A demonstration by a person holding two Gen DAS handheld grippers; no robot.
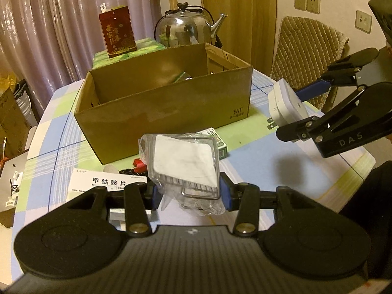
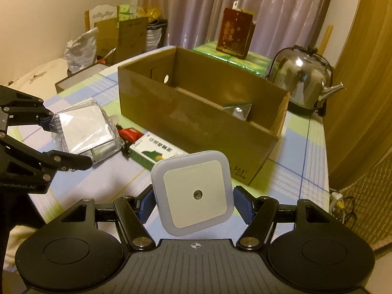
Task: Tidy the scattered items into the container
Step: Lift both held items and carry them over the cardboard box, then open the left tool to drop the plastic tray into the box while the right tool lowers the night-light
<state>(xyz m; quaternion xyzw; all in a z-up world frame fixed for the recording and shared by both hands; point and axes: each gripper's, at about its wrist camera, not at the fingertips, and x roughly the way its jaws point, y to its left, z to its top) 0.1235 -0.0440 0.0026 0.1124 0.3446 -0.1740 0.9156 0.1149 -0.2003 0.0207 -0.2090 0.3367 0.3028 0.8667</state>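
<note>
My left gripper (image 1: 189, 194) is shut on a clear plastic box wrapped in film (image 1: 183, 161), held above the table in front of the open cardboard box (image 1: 161, 112). In the right wrist view that wrapped box (image 2: 83, 128) hangs at the left between the left gripper's fingers (image 2: 73, 160). My right gripper (image 2: 193, 203) is shut on a white square plug-in night light (image 2: 193, 192), also lifted off the table; it shows at the right of the left wrist view (image 1: 286, 103). The cardboard box (image 2: 196, 120) holds a shiny item (image 2: 238, 110).
On the checked tablecloth (image 1: 281, 171) lie a white medicine box (image 1: 105, 182), a green-and-white carton (image 2: 154, 153), a red item (image 2: 129, 133) and something black. Behind the cardboard box stand a steel kettle (image 1: 188, 28) and a red tin (image 1: 117, 34). A cushioned chair (image 1: 308, 46) is at the right.
</note>
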